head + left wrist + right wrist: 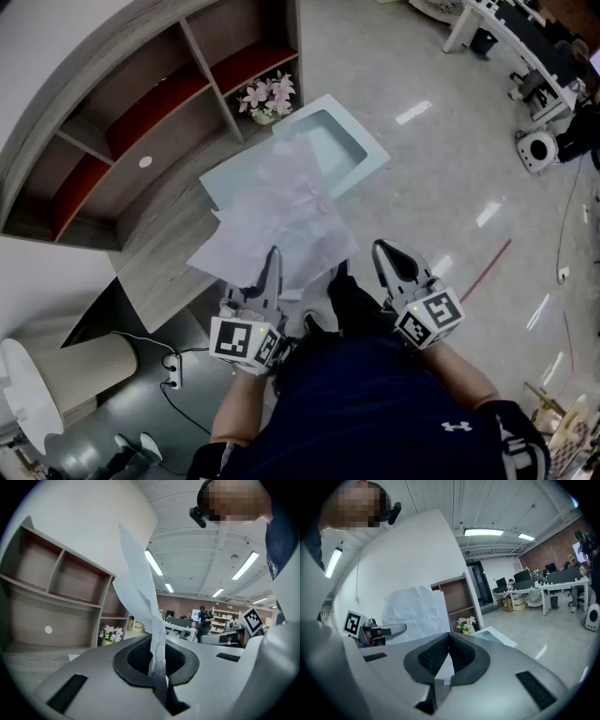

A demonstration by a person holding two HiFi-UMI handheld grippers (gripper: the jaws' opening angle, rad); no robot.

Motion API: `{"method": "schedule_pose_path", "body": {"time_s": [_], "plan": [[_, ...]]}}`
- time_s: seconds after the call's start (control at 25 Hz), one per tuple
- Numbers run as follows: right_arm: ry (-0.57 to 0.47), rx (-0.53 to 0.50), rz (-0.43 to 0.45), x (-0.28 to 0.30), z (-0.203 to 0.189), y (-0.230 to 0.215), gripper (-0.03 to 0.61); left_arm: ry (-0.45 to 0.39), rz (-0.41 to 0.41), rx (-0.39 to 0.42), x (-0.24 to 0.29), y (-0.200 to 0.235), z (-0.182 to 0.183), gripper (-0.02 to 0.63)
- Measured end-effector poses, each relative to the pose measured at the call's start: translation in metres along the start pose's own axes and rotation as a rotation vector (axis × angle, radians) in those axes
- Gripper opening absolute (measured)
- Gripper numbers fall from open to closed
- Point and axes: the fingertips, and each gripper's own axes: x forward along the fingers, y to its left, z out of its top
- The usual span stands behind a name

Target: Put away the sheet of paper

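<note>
The sheet of paper [277,211] is white and very crinkly, with lots of folds and bent corners. It is up in the air, over a corner of the wooden bench [159,272] and part of a pale blue box [366,155]. The left gripper [273,262] has it. Its fingers [131,665] are pinching the bottom edge of the sheet. In the left gripper view the paper stands up from them toward 12 o'clock, leaning a little to 11. In the head view its long way runs from 6 to 12 o'clock.

The right gripper [386,253] is at 3 o'clock from the left one, just beside the sheet's right corner but not touching it. Its fingers [431,656] are pressed together and seem to hold nothing (a pale bit shows behind them, too small to name). The left hand already has the sheet, so I think it will carry it. The shelves [141,112] are at 11 o'clock from the paper.
</note>
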Motion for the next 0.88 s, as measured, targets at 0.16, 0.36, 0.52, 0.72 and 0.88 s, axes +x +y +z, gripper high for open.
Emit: {"method": "schedule_pose_path", "body": {"time_s": [0.16, 0.36, 0.52, 0.72, 0.88], "plan": [[-0.038, -0.014, -0.06, -0.038, 0.007, 0.008, 0.014, -0.04, -0.028, 0.041, -0.037, -0.035, 0.018, 0.015], [-0.11, -0.027, -0.09, -0.075, 0.023, 0.004, 0.014, -0.088, -0.052, 0.09, -0.054, -0.084, 0.04, 0.015], [-0.138, -0.003, -0.064, -0.089, 0.028, -0.001, 0.014, -0.093, -0.041, 0.112, -0.056, -0.11, 0.043, 0.015], [-0.17, 0.018, -0.026, -0.11, 0.03, -0.01, 0.014, -0.062, -0.01, 0.135, -0.05, -0.137, 0.037, 0.015], [-0.17, 0.011, 0.003, -0.119, 0.027, -0.014, 0.014, -0.038, 0.024, 0.157, -0.051, -0.15, 0.034, 0.015]]}}
